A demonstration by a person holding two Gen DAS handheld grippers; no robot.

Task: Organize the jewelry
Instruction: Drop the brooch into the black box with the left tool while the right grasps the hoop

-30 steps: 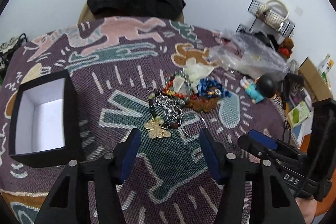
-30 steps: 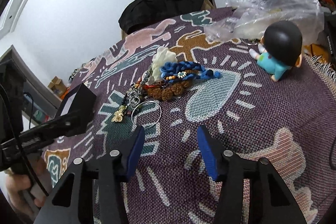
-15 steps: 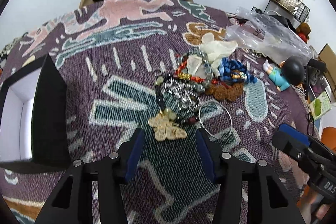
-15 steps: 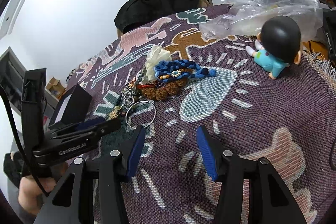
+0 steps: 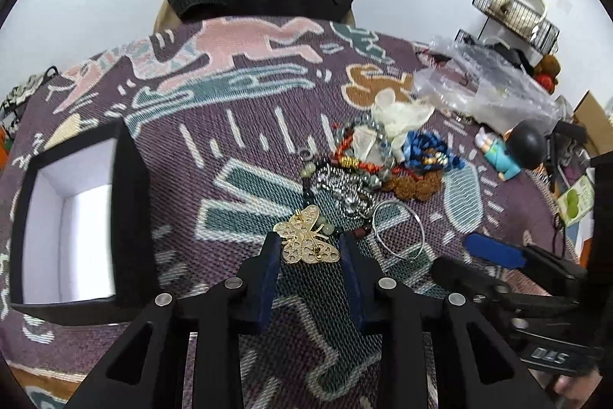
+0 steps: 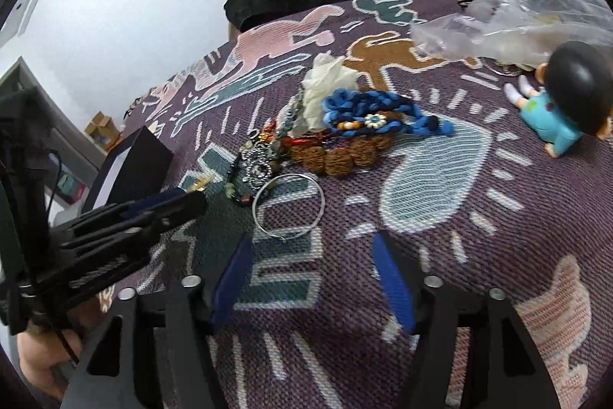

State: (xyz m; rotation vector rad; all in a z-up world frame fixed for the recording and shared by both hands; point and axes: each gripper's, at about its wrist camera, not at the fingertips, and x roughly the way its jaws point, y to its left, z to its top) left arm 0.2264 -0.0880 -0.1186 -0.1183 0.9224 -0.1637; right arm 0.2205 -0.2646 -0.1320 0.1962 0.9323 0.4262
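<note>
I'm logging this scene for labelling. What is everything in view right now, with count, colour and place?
butterfly brooch: 1, gold, between the left jaws
box: 1, black outside, white inside, open, left of the pile
wire hoop: 1, silver, on the blanket nearest the right gripper
jewelry pile: 1 heap, mixed beads and silver chain, mid-blanket
braided cord: 1, blue, on the pile
doll: 1, black hair, teal outfit, right side
plastic bags: clear, far right
blanket: 1, purple, patterned
left gripper: black, blue pads, around the brooch
right gripper: black, blue pads, open
</note>
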